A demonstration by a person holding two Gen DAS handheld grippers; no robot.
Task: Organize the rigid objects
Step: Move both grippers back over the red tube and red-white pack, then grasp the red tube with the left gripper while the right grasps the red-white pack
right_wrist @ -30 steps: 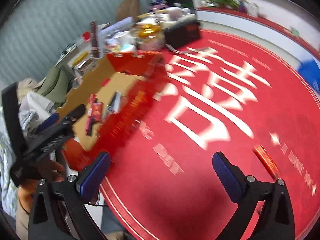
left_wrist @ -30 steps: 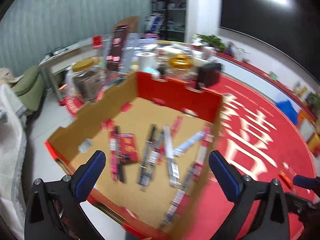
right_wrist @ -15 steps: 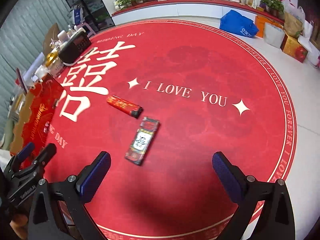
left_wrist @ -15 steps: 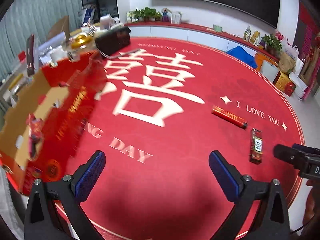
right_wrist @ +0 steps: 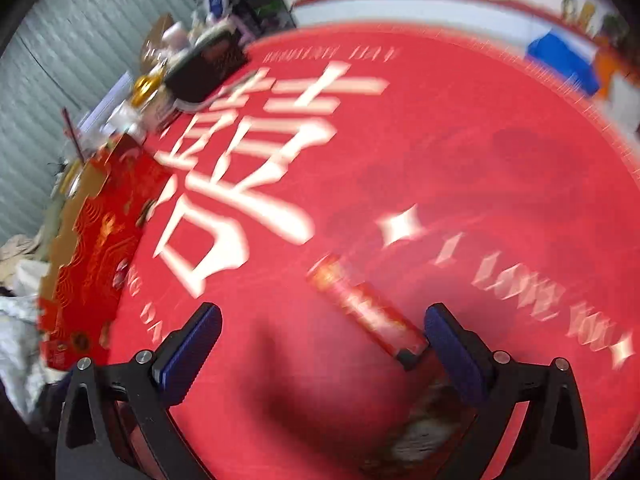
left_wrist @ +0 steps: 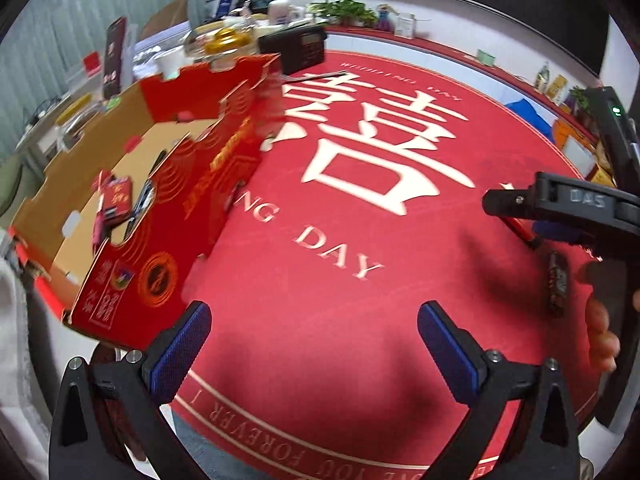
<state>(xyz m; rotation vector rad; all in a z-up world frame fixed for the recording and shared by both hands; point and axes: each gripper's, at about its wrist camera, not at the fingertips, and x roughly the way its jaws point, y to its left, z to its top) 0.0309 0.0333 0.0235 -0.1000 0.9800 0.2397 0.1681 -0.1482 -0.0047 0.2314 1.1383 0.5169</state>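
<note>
A red cardboard box (left_wrist: 168, 216) with an open top stands at the left of the round red table; several flat packets (left_wrist: 116, 200) lie inside it. My left gripper (left_wrist: 314, 344) is open and empty above the table's near edge. My right gripper (right_wrist: 322, 346) is open, low over the table. A long red packet (right_wrist: 364, 308) lies just ahead of its right finger (right_wrist: 452, 352). A dark patterned packet (right_wrist: 424, 428) lies blurred beneath that finger. In the left wrist view the right gripper (left_wrist: 560, 208) hangs over the red packet (left_wrist: 520, 232) and the dark packet (left_wrist: 558, 284).
The red tablecloth (left_wrist: 360, 200) has white lettering. Behind the box are a black radio (left_wrist: 296, 46), jars and clutter. A white cloth (left_wrist: 12, 340) lies at the left edge. A blue bag (right_wrist: 564, 60) sits on the floor beyond the table.
My right gripper has dropped close to the two packets, now right at its right finger. My left gripper has swung back left, so the box fills more of its view.
</note>
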